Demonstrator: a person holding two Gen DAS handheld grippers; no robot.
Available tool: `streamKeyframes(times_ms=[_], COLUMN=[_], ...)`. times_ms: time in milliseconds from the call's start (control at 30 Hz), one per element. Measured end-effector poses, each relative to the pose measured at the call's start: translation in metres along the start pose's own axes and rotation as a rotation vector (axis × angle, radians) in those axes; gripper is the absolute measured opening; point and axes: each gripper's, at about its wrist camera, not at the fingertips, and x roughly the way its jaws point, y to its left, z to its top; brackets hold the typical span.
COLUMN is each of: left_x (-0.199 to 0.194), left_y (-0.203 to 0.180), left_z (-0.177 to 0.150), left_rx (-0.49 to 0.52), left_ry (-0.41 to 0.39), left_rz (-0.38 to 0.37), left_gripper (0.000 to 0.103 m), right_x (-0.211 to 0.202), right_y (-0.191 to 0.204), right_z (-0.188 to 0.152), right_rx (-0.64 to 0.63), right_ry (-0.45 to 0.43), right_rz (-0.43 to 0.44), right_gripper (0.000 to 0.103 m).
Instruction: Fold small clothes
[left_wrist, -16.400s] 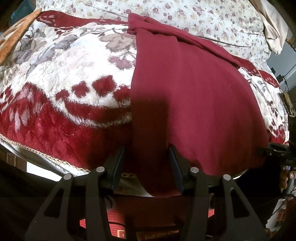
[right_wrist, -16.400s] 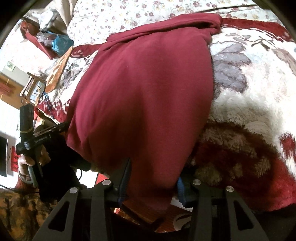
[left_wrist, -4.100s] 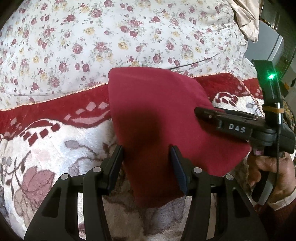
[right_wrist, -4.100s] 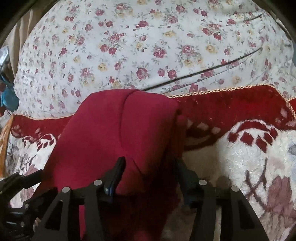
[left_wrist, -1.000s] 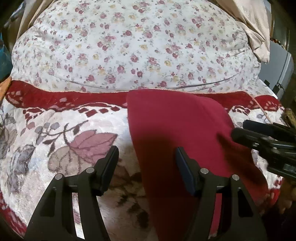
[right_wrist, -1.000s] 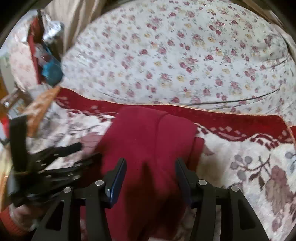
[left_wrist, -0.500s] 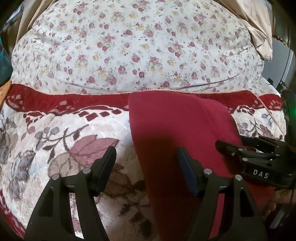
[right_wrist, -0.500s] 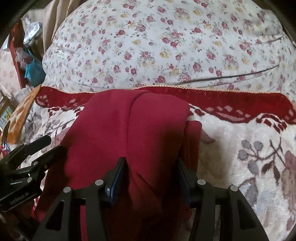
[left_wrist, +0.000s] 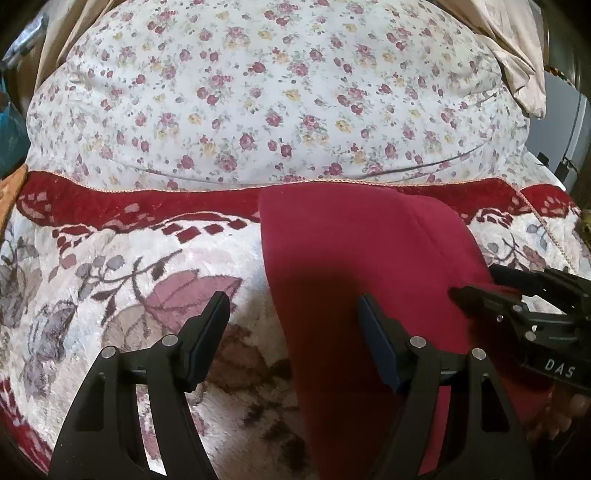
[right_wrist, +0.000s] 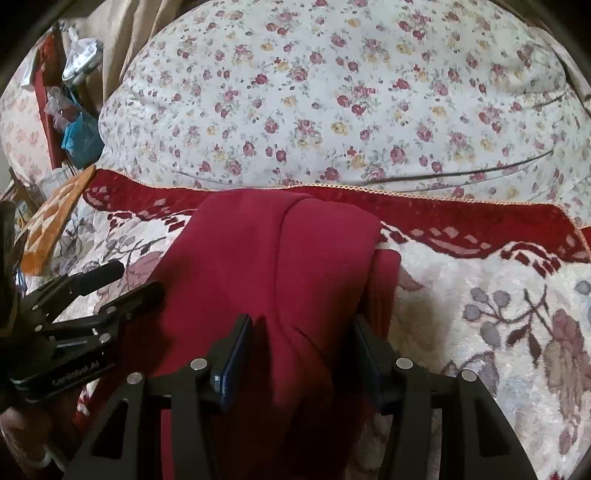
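A dark red garment (left_wrist: 354, 258), folded into a smooth soft panel, is lying on a plush red-and-cream floral blanket (left_wrist: 110, 280), its far edge reaching the blanket's red border below a flowered quilt (left_wrist: 277, 92). The left gripper (left_wrist: 293, 325) is hovering low with its tongs spread, one finger over the blanket, the other over the cloth. The right gripper (right_wrist: 301, 343) is also hanging spread apart, straddling a raised fold of fabric without pinching it.

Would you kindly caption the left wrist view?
Open left gripper over the folded red garment's edge on a floral blanket.
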Motion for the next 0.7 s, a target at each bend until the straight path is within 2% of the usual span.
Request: streamKeyframes(times_ms=[67,200,300,433,700], left_x=[0.000,0.000,-0.002,-0.005,-0.009], left_y=[0.000,0.002,0.004,0.009,0.008], left_z=[0.000,0.001,0.001,0.003,0.004], left_rx=[-0.007,-0.019,-0.023,-0.033,-0.011], left_ry=[0.005,0.010,0.000,-0.015,-0.038], left_rz=[-0.006,-0.009,0.011,0.043,0.078], left_gripper=[0.072,0.072,0.072,0.072,0.072], right_x=[-0.002,-0.002,-0.004,-0.011,-0.017], right_y=[0.003,0.008,0.010,0.011,0.009], right_z=[-0.002,-0.005,-0.004,-0.001,0.001], right_rx=[-0.013,-0.033,-0.033,-0.029,-0.011], right_ry=[-0.001,0.000,-0.006,-0.027,-0.044], right_rz=[-0.013,-0.029,-0.029,-0.032,-0.039], right_gripper=[0.056,0.056,0.057,0.066,0.072])
